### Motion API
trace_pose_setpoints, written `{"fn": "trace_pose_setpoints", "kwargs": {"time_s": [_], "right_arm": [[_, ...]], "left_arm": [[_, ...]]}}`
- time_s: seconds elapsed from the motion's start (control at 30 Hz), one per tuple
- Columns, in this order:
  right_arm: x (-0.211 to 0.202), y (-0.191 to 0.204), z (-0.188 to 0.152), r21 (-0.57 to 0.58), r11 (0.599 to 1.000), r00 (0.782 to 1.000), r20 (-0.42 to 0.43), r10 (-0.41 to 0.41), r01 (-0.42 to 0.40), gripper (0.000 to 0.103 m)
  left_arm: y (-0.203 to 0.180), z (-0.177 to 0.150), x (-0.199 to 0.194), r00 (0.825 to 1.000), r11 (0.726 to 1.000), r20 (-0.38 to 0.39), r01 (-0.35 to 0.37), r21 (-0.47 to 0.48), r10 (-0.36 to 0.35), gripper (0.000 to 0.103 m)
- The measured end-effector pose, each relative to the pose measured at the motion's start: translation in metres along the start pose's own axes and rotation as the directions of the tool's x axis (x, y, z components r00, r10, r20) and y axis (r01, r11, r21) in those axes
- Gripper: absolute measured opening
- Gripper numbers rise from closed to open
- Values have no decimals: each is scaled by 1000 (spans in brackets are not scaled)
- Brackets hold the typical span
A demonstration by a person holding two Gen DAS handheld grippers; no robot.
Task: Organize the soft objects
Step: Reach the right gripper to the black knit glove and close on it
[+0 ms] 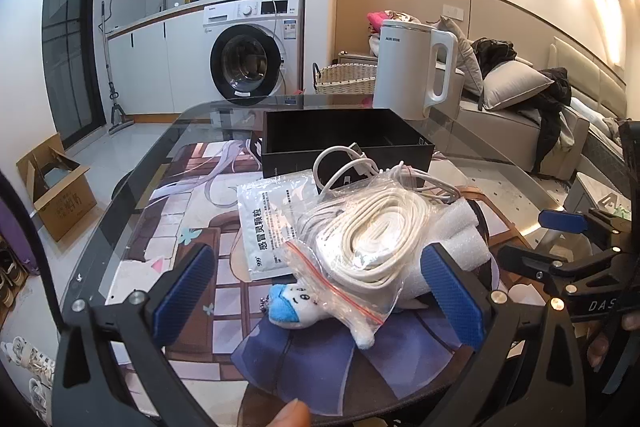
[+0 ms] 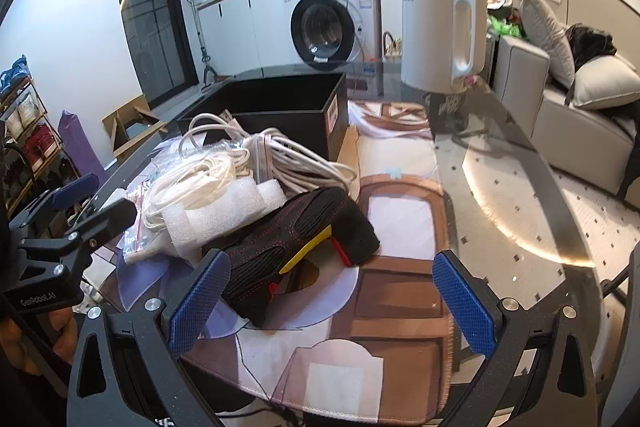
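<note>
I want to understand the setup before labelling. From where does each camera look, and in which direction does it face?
Left wrist: sits on the left gripper, facing across the table over a bagged cable and plush toy toward the black box; its open blue fingers, a fingertip and the right gripper show.
Right wrist: sits on the right gripper, facing a black glove and the box; the left gripper shows.
Shared: box, cable, white foam, kettle, washing machine.

Left tongs (image 1: 320,299) agape over bagged cable (image 1: 372,239)
</note>
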State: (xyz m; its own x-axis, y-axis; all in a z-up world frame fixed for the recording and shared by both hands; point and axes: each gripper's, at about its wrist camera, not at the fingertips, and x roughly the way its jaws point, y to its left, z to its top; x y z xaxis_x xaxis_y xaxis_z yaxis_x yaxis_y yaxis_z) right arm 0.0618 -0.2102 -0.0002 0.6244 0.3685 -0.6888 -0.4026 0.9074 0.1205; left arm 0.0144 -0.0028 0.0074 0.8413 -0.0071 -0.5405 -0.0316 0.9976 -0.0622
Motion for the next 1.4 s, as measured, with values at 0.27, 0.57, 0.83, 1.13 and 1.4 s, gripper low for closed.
{"fn": "trace_pose_setpoints", "kwargs": {"time_s": [0.27, 0.57, 0.83, 1.13, 1.4], "right_arm": [[19, 2, 4, 34, 999, 997, -61, 40, -38, 103], [36, 8, 12, 34, 998, 994, -97, 54, -51, 103], [52, 3, 15, 97, 991, 986, -132, 104, -91, 103], [63, 9, 16, 82, 985, 975, -150, 162, -151, 90], [64, 12, 16, 75, 971, 960, -146, 237, -229, 63]], "left_arm": [[-2, 8, 12, 999, 998, -35, 10, 54, -8, 103], [-2, 17, 24, 996, 995, -63, 65, 72, -60, 103], [-4, 23, 37, 989, 991, -108, 107, 83, -98, 103], [-2, 20, 37, 987, 988, -118, 124, 94, -112, 103], [6, 17, 37, 984, 989, -127, 135, 57, -127, 103]]}}
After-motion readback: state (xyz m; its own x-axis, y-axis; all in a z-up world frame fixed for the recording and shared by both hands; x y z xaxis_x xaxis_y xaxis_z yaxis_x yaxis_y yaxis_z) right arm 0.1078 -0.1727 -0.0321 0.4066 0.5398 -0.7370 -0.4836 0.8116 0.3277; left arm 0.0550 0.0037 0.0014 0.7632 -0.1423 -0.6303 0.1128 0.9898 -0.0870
